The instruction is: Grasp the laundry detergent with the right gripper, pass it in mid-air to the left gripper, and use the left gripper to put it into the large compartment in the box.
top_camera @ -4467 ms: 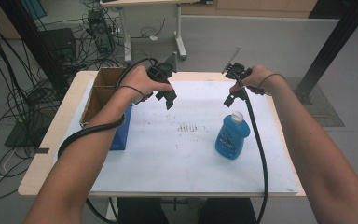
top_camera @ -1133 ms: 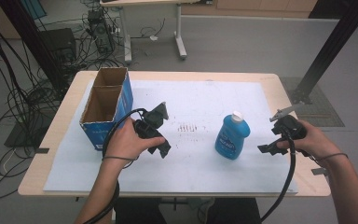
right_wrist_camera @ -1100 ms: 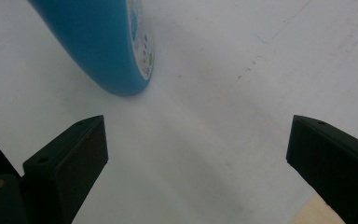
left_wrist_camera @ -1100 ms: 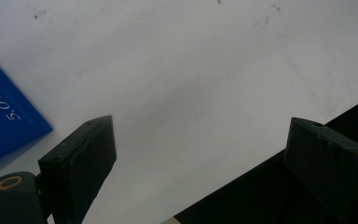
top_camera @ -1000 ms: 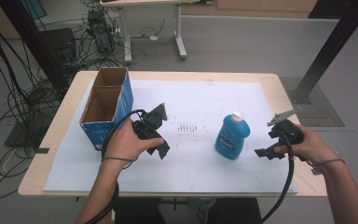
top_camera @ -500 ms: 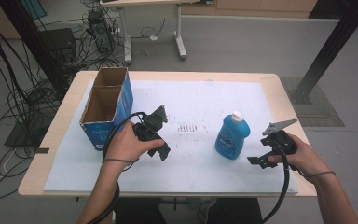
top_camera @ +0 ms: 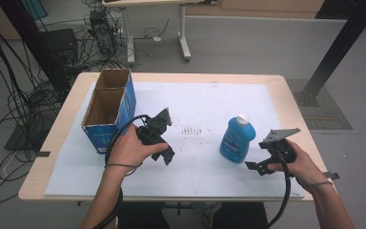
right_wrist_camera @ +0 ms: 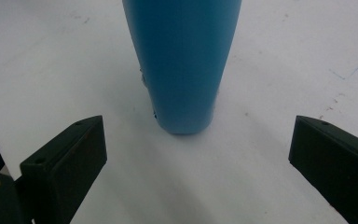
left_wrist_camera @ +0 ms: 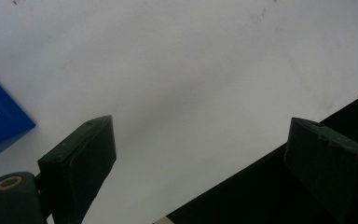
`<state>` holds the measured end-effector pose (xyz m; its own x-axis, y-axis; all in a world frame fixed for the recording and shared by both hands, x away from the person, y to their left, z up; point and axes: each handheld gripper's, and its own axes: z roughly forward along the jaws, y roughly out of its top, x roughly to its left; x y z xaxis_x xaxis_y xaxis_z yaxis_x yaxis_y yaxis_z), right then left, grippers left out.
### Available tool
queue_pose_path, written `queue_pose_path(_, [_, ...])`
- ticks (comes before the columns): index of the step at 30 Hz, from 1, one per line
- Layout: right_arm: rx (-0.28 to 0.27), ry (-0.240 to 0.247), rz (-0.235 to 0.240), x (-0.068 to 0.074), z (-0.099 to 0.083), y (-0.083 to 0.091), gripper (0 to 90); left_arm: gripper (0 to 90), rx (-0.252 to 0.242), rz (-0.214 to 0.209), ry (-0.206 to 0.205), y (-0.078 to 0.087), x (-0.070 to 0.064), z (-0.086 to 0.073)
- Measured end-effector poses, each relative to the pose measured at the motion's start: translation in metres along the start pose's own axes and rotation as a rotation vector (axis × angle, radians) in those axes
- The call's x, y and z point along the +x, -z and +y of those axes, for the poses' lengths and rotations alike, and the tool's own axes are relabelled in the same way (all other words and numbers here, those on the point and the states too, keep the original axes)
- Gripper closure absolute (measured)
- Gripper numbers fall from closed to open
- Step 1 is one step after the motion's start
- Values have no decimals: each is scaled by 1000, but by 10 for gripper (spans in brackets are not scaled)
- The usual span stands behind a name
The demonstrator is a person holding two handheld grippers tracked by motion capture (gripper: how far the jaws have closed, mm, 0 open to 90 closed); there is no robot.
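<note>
Our right tongs (right_wrist_camera: pixel 193 172) gape just near of the upright blue plastic bottle (top_camera: pixel 237 140), mid-right on the bench (top_camera: pixel 186 78); nothing gripped yet. Left tongs (left_wrist_camera: pixel 200 168) spread wide, seemingly idle beside the open cardboard box (top_camera: pixel 108 110).

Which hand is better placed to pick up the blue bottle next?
Right. The right gripper is open beside the upright blue bottle, which is framed between its fingers. The left gripper faces bare table near the cardboard box.
</note>
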<state>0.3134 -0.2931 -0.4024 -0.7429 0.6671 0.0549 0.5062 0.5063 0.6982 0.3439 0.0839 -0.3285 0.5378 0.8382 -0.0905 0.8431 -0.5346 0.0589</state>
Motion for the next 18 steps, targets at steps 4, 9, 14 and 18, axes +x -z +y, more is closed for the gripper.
queue_pose_path(4, [-22, -1, 2, 0, -2, -2, 37, 94, -3, 0, 2, 1, -1, -1])
queue_pose_path(9, [-60, 7, -10, 1, -6, -4, 37, 94, -8, -2, 4, 2, -2, -2])
queue_pose_path(14, [-108, 26, -22, 2, -9, -7, 39, 93, -1, -1, 2, 1, -2, -2])
queue_pose_path(18, [-157, 29, -22, 2, -10, -9, 39, 93, -1, 1, 2, 2, -1, -2])
